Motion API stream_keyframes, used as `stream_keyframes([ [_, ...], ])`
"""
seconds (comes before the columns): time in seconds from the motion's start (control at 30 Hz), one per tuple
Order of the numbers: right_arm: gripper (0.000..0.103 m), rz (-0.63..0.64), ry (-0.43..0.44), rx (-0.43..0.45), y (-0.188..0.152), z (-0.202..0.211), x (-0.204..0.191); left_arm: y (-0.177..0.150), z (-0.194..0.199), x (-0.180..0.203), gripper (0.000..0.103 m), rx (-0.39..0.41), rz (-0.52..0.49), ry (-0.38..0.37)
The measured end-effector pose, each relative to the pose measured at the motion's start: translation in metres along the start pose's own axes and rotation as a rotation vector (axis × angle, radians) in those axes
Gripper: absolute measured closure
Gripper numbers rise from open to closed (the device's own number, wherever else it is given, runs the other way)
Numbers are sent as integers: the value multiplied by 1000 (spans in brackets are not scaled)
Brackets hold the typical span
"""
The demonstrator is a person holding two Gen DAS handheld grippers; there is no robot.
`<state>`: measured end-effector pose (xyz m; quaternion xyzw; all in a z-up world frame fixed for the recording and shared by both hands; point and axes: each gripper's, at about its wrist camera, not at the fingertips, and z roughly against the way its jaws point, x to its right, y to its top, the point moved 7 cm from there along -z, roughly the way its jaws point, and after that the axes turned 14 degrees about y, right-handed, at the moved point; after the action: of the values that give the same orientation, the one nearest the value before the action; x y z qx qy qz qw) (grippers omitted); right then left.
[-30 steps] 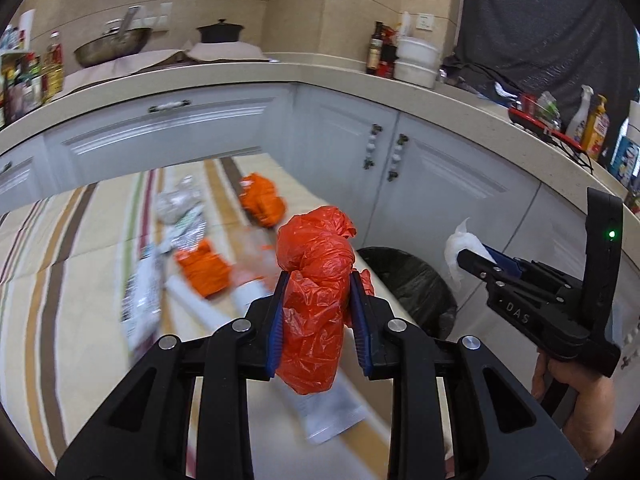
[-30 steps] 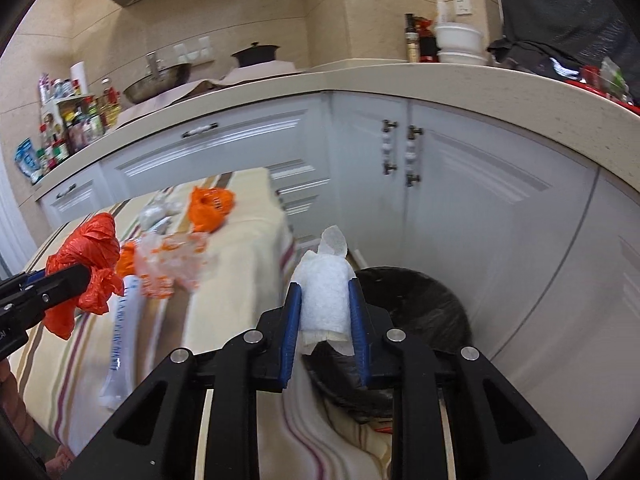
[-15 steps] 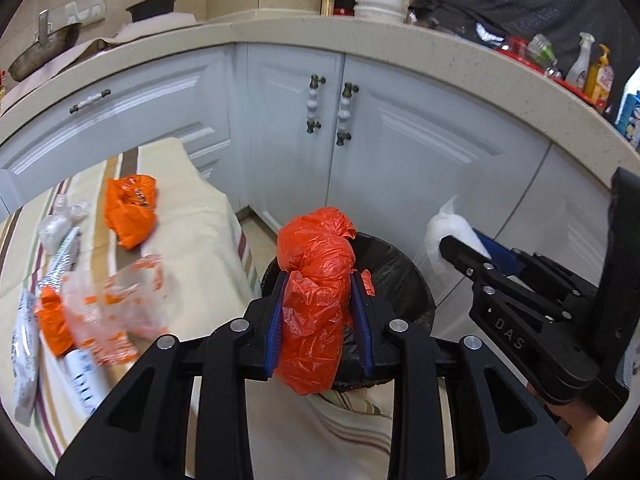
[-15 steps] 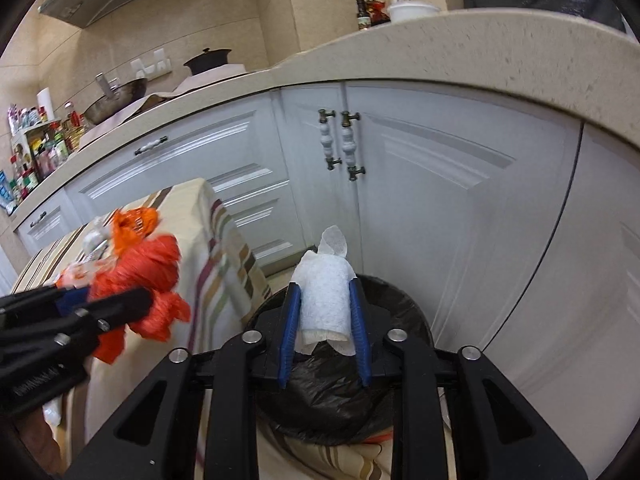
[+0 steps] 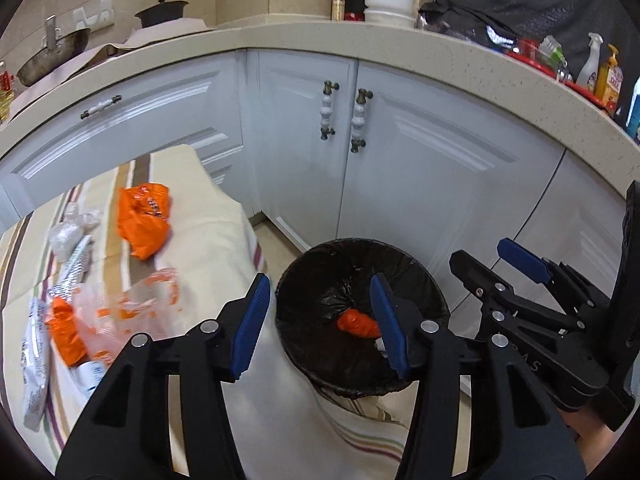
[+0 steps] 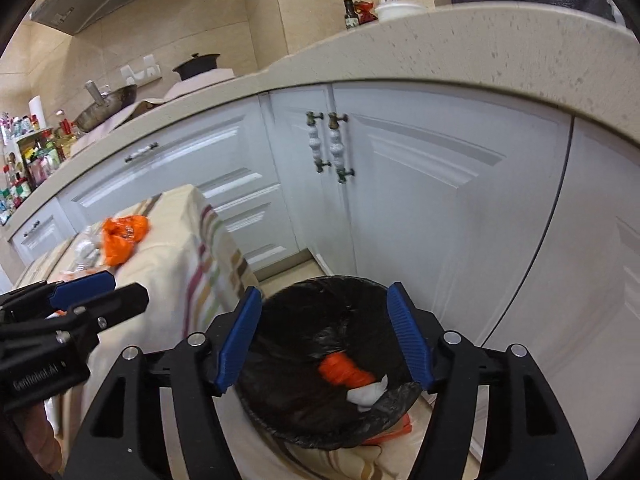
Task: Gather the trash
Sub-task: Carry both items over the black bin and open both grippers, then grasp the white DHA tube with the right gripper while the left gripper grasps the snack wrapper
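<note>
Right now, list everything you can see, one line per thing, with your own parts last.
Bin: one, black-lined, on the floor by the cabinets.
Red bag: one, crumpled, inside the bin.
White tissue: one, inside the bin beside the red bag.
Orange bag: one, on the table's far end.
Clear wrapper: one, orange print, table middle.
Small orange scrap: one, beside the clear wrapper.
White packets: number unclear, near table edge.
Table: one, striped cream cloth.
Cabinets: white, under a beige counter.
Wok: one, on the counter.
Black pot: one, on the counter.
Left hand-held gripper: one, black, blue pads, open, over the bin.
Right hand-held gripper: same, open, over the bin.
</note>
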<state>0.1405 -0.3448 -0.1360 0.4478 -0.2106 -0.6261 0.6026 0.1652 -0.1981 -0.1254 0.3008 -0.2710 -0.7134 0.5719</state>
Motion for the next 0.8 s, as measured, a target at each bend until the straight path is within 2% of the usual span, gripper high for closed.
stream_keyframes([
  [0.13,36,23,31,15,-1,13,-30,-7,23,-31,52,27,28,27],
  [0.37,30,91,132,28,-9,23,-104,-36,59,-105,51,44,91,126],
  [0.47,27,125,170,16,-19,21,-136,-52,72,-137,45,50,115,186],
  [0.63,24,171,223,-20,-41,13,-179,-78,86,-183,44,36,162,254],
  [0.8,20,202,260,-53,-66,6,-208,-104,88,-211,44,2,195,283],
])
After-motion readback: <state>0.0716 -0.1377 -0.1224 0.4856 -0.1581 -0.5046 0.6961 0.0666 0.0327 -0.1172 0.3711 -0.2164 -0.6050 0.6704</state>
